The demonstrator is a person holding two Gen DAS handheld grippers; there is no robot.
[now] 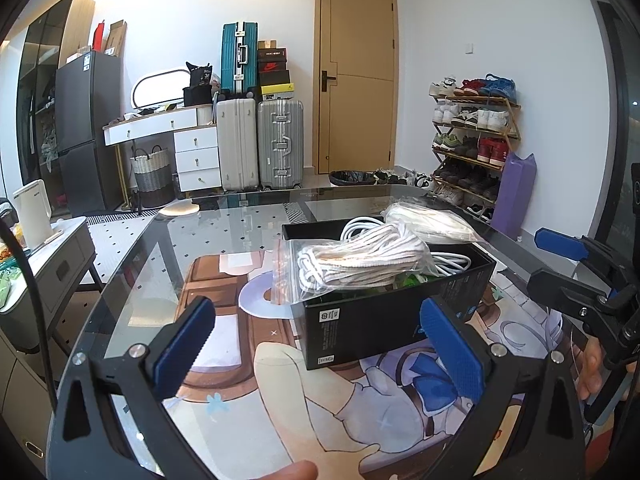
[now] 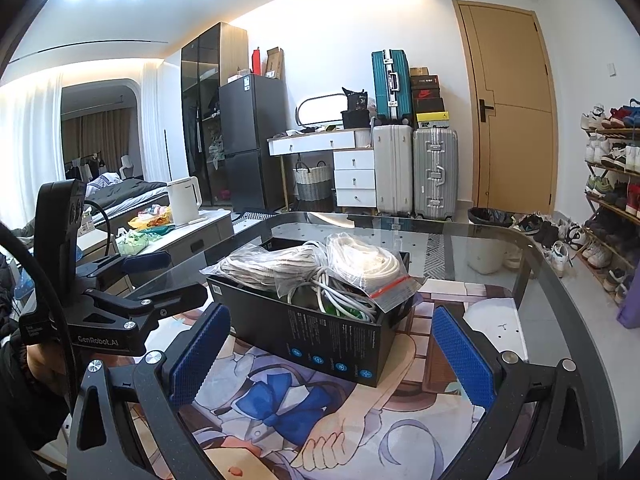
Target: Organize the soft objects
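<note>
My left tongs (image 1: 320, 344) and right tongs (image 2: 332, 356) are spread, empty. Box (image 1: 384, 320), frame centre on counter (image 1: 132, 280), holds two rope bags (image 1: 360, 260).

Each black plastic claw (image 1: 316, 344) carried two blue, ridged rubber pads (image 1: 186, 344) on angular arms fixed with silver screws. The left claw's body (image 2: 100, 320) bore white "GenRobot.AI" lettering, a black cable (image 2: 48, 280) looping past it. A dark sleeve (image 2: 16, 380) showed.
</note>
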